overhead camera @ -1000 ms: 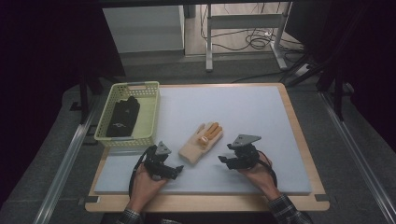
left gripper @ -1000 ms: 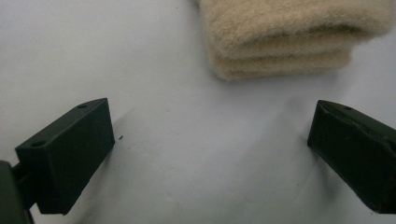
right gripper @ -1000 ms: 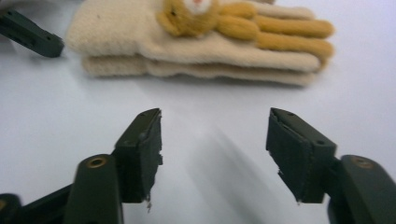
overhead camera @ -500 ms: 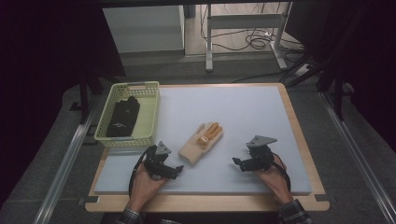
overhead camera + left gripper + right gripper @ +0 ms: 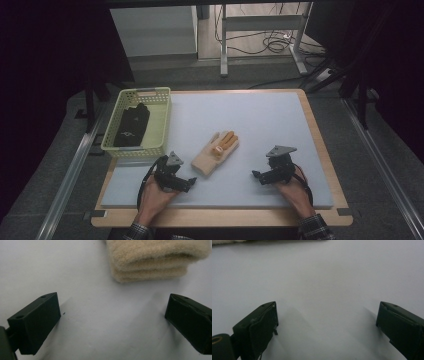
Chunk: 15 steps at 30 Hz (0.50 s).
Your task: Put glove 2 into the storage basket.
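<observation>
Beige fleece glove with orange fingertips, lying flat on the pale grey foam mat of the desk, between the two hands. Its long axis ran diagonally, cuff toward the near left and fingers toward the far right. The left tongs rested just beside the cuff; in the left gripper view the folded cuff edge lay directly ahead of the spread, empty jaws. The right tongs sat well apart from the glove on its right side, their jaws having just been opening, with nothing between them and bare mat in front. The left hand was therefore the nearer for a grasp at the cuff. A pale green plastic basket holding a black glove stood at the desk's far left.
</observation>
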Each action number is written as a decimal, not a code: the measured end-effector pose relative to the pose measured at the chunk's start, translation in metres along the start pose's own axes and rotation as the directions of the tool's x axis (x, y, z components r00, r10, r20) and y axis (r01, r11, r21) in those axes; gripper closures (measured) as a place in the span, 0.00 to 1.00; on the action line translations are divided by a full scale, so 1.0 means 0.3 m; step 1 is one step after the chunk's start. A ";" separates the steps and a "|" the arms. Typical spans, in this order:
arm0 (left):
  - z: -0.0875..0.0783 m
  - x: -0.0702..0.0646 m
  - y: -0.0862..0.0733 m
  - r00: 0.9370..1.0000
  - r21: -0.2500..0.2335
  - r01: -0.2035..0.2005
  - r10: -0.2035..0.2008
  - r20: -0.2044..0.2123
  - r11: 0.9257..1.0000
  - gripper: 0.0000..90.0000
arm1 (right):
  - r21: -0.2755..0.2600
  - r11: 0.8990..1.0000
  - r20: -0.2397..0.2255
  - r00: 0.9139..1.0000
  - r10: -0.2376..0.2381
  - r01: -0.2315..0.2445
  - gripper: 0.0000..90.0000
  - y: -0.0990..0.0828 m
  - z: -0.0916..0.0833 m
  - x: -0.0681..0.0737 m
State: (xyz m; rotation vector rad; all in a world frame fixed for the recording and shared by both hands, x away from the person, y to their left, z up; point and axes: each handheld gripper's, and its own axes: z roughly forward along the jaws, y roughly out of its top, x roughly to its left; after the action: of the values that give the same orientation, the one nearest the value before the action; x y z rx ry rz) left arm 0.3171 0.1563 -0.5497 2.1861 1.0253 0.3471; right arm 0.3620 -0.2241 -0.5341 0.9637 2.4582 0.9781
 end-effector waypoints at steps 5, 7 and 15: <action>-0.017 -0.006 0.018 0.999 -0.005 0.007 -0.007 0.033 1.000 0.00 | -0.003 1.000 0.002 1.000 -0.001 0.001 0.04 -0.001 0.000 0.000; -0.031 -0.009 0.029 0.999 -0.020 0.014 -0.013 0.048 1.000 0.00 | -0.003 1.000 0.002 1.000 -0.001 0.001 0.04 -0.001 0.000 0.000; -0.037 -0.022 0.141 0.998 -0.019 0.010 -0.009 0.066 1.000 0.00 | -0.004 1.000 0.004 1.000 -0.004 0.004 0.04 -0.002 0.000 0.001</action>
State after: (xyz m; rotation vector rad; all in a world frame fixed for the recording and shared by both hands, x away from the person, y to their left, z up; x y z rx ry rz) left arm 0.3314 0.1375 -0.5123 2.1606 0.9920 0.2778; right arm 0.3615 -0.2242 -0.5344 0.9583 2.4535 0.9782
